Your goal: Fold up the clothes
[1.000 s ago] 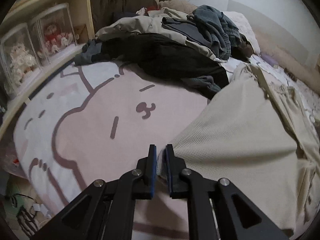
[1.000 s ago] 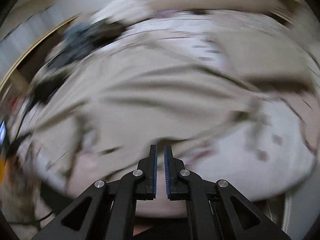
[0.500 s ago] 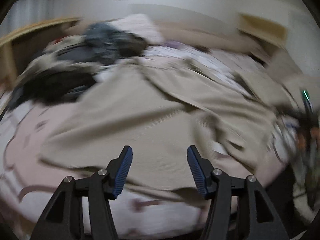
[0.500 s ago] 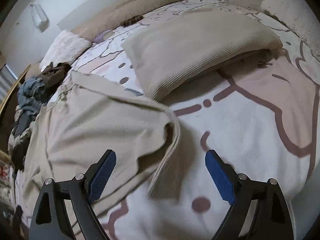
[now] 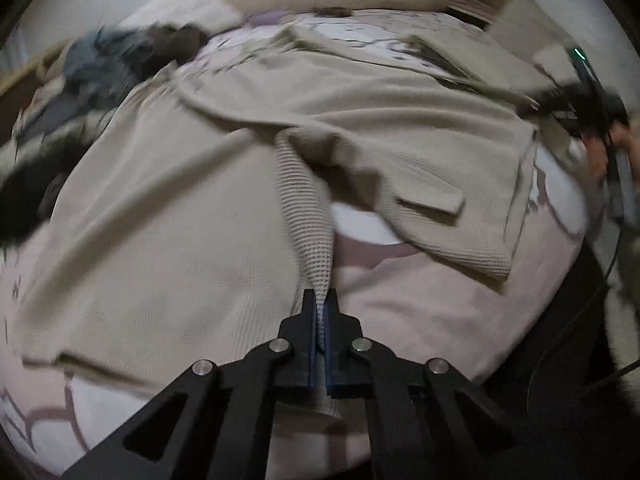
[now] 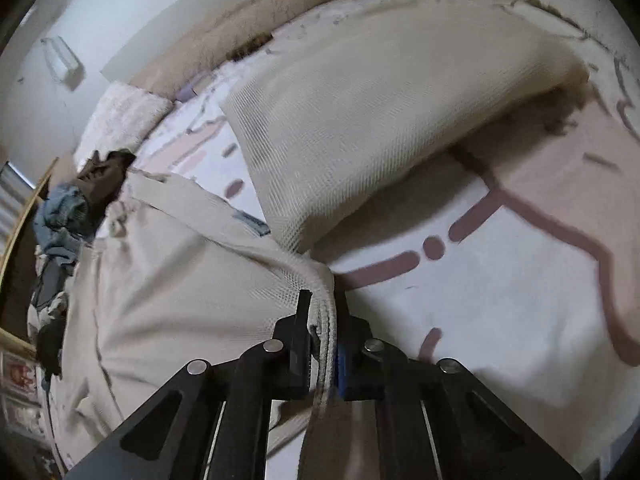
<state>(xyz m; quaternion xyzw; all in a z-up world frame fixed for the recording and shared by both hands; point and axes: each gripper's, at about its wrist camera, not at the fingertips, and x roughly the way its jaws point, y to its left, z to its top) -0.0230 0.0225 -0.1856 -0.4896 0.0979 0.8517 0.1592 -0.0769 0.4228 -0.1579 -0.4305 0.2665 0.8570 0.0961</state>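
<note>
Pink-white cartoon bedspread (image 6: 500,300), wall behind.

wall (image 6: 80,8): white | bedspread (image 6: 500,300): pink cartoon print | shelf (image 6: 16,232): wooden, left

Hidden, cropped and blurred regions in the two wrist views.
Left wrist view: heap of dark blue and black clothes (image 5: 100,76) at upper left smeared by motion, single garments indistinguishable; person's hand (image 5: 616,148) at the right edge blurred and partly cut off, the dark device it holds unreadable; fold of beige waffle-knit garment (image 5: 308,216) vanishes between the pads of the left gripper (image 5: 320,312), its end concealed; right wrist view: thick hem of the same garment (image 6: 326,320) runs into the right gripper (image 6: 322,312) and under the frame, its end unseen; folded beige knit pile (image 6: 380,120) covers the pink-patterned bedsheet (image 6: 500,300) beneath; framed items (image 6: 16,376) at lower left cropped, contents illegible.
</note>
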